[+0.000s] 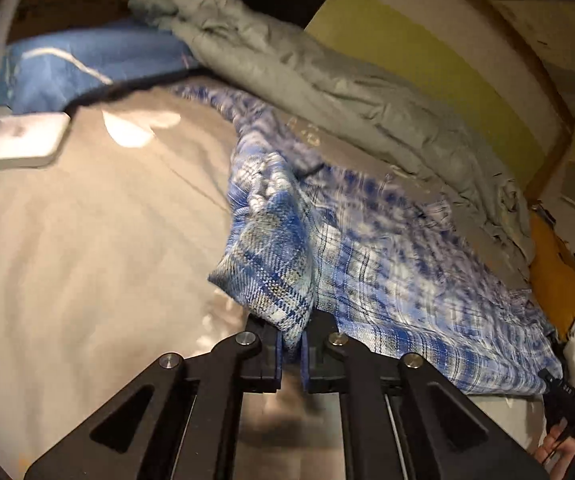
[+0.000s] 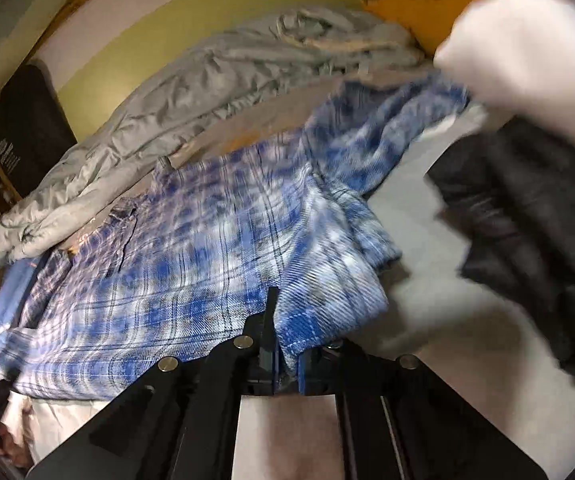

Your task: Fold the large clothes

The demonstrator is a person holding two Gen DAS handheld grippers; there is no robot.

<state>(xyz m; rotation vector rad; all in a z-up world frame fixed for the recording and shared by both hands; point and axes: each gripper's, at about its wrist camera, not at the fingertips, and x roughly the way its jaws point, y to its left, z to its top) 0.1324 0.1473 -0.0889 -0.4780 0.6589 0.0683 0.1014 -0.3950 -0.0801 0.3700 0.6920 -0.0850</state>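
Blue plaid shirt (image 1: 387, 264) spread on the bed (image 1: 87, 240), beside a rumpled grey blanket (image 1: 327, 92) | left gripper (image 1: 291, 344): fingers clamped on a shirt edge | right gripper (image 2: 287, 356): fingers pinching another shirt edge | dark garment (image 2: 527, 220) lies nearby.

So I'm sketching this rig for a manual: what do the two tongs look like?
Both match. The left tongs and right tongs are matte black, with angled arms joined by round silver pins, triangular cut-outs in the side plates, and thin blue pads lining the inner faces of the fingers.
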